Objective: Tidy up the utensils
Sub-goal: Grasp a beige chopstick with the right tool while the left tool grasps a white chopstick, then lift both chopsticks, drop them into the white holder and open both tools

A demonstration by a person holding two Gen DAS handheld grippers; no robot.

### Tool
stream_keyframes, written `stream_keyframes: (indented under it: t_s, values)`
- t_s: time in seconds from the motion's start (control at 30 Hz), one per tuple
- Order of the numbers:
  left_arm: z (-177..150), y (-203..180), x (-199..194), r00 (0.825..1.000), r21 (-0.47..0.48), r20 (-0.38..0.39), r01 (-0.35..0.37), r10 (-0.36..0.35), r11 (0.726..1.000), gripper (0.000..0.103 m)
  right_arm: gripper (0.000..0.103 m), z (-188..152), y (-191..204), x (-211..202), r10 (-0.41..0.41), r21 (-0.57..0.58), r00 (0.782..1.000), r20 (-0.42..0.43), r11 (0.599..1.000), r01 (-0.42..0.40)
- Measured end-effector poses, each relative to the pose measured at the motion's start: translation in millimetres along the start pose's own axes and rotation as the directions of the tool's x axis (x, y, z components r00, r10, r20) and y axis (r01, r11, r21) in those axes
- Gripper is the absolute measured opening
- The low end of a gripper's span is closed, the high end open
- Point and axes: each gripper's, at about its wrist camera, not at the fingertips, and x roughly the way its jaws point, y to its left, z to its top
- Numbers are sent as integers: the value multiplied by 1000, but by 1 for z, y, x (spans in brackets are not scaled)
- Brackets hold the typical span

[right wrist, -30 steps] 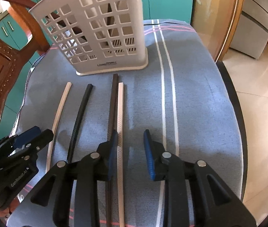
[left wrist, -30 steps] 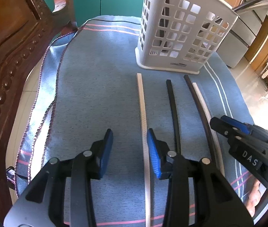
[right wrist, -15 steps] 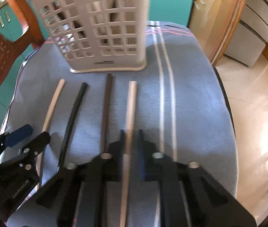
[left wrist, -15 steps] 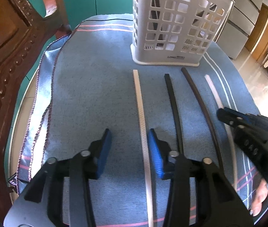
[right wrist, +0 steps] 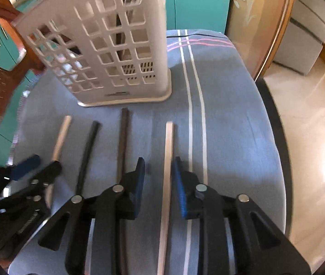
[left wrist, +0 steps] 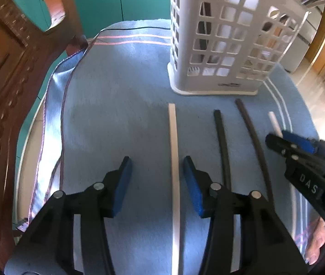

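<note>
Several chopsticks lie side by side on a blue cloth (left wrist: 121, 105) in front of a white slotted utensil basket (left wrist: 228, 45). My left gripper (left wrist: 155, 178) is open, low over the cloth, with the leftmost white chopstick (left wrist: 173, 151) between its fingers, untouched. Right of it lie a black chopstick (left wrist: 222, 144) and a dark brown chopstick (left wrist: 254, 142). My right gripper (right wrist: 159, 181) is open around the rightmost pale chopstick (right wrist: 168, 160), with gaps on both sides. The basket also shows in the right wrist view (right wrist: 107, 48).
A carved wooden chair back (left wrist: 4, 87) stands close on the left. The cloth has white stripes (right wrist: 194, 105) on its right side, and the table edge (right wrist: 274, 123) drops to a tiled floor there. Teal cabinets stand behind the basket.
My right gripper closed in on the rightmost pale chopstick and shifted it right, away from the brown one, then opened wider. My left gripper moved forward and now straddles the leftmost white chopstick.
</note>
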Motion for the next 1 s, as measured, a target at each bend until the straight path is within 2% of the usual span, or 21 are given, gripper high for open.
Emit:
stream_keyframes:
  t_s: [0.13,0.33,0.4,0.5,0.53,0.67,0.73,0.83,1.0]
  values:
    - [10,-4,5,1000,16,12,-16,15,1000,55,26,8,6,5,-38,-20,999,0,999,38]
    - [19,-1,11,1000,10,6,1,-2,1000,55,26,10,5,3,-32,-19,999,-2,999,32]
    - [19,-3,10,1000,24,6,20,-20,1000,47,24,10,6,3,-31,-19,1000,-2,999,31]
    - [22,-1,14,999,55,8,41,-41,998,20,9,6,8,4,-8,-15,1000,-2,1000,8]
    - [21,-2,14,999,69,9,47,-48,997,9,7,3,8,2,8,-9,1000,-3,1000,-8]
    - [15,-14,7,999,79,19,46,-47,996,7,6,0,2,-5,42,17,999,24,999,-42]
    - [14,-14,-3,998,71,50,46,-49,996,7,6,-4,-2,-16,50,29,997,56,998,-52]
    - [9,-13,-31,989,67,138,37,-46,997,7,6,-10,-7,-43,89,48,987,135,994,-96]
    - [0,-2,-86,962,18,266,52,-55,998,7,6,-27,-14,-99,127,65,954,270,987,-150]
